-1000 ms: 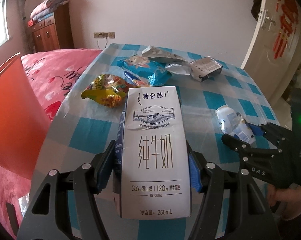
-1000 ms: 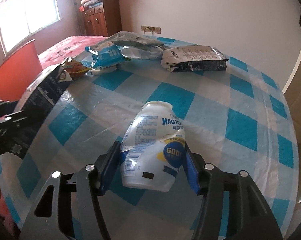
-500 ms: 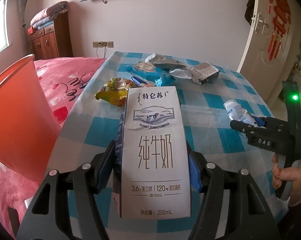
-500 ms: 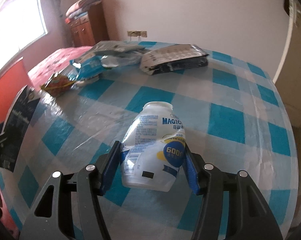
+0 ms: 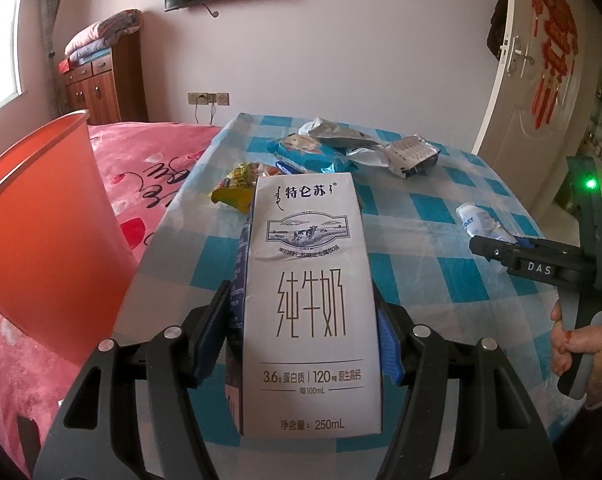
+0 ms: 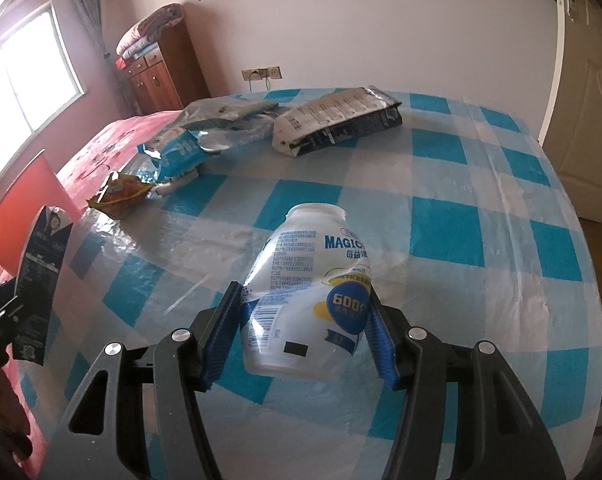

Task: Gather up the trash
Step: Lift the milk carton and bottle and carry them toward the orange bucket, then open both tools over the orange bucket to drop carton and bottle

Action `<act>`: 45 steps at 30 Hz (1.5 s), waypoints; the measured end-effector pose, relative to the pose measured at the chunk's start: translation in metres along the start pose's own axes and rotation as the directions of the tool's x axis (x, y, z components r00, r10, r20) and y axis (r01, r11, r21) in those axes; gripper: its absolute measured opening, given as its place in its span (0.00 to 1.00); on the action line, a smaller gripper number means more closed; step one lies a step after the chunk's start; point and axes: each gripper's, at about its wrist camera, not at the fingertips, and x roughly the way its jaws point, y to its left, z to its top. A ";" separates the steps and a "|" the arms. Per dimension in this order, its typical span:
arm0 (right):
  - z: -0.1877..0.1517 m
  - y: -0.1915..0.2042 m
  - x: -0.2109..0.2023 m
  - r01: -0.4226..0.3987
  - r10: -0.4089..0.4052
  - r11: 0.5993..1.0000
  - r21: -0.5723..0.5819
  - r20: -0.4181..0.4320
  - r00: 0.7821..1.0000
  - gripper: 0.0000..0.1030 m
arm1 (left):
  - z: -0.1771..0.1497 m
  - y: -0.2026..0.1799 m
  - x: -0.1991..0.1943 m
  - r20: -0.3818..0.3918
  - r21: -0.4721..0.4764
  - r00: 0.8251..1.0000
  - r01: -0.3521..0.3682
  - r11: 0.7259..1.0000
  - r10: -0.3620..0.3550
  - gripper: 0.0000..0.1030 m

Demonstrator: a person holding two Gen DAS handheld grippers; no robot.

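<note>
A white milk carton (image 5: 309, 304) stands upright between the blue pads of my left gripper (image 5: 303, 332), which is shut on it above the table's near left edge. The carton's dark side (image 6: 41, 284) also shows at the left of the right wrist view. My right gripper (image 6: 303, 324) is shut on a crumpled white plastic bottle (image 6: 309, 300), held above the checked tablecloth (image 6: 441, 216). In the left wrist view that bottle (image 5: 481, 222) pokes out past the right gripper's black fingers (image 5: 513, 256), held by a hand (image 5: 581, 348).
An orange bin (image 5: 41, 232) stands left of the table, in front of a pink bed (image 5: 149, 152). At the table's far end lie a yellow snack wrapper (image 5: 237, 188), a blue bag (image 5: 309, 156), silver bags (image 5: 341, 136) and a black-and-white packet (image 6: 337, 124). A door (image 5: 541, 80) is at the right.
The left gripper with the carton has pulled back from the table and tipped up a little, so the bin looms larger at left. The right gripper has rolled, still gripping the bottle.
</note>
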 end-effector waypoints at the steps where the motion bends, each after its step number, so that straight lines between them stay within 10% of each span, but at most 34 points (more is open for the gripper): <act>1: 0.001 0.002 -0.002 0.001 -0.001 1.000 -0.002 0.002 1.000 0.57 | 0.000 0.001 -0.002 0.005 -0.002 1.000 -0.001 1.000 0.001 0.62; 19: 0.059 0.105 -0.039 -0.203 0.207 0.972 -0.121 0.018 0.978 0.57 | 0.029 0.040 -0.057 0.158 -0.055 0.983 -0.083 0.995 0.091 0.62; 45: 0.142 0.372 -0.004 -0.494 0.502 0.756 -0.430 -0.102 0.859 0.57 | 0.067 0.188 -0.093 0.189 -0.299 0.884 -0.362 0.883 0.427 0.62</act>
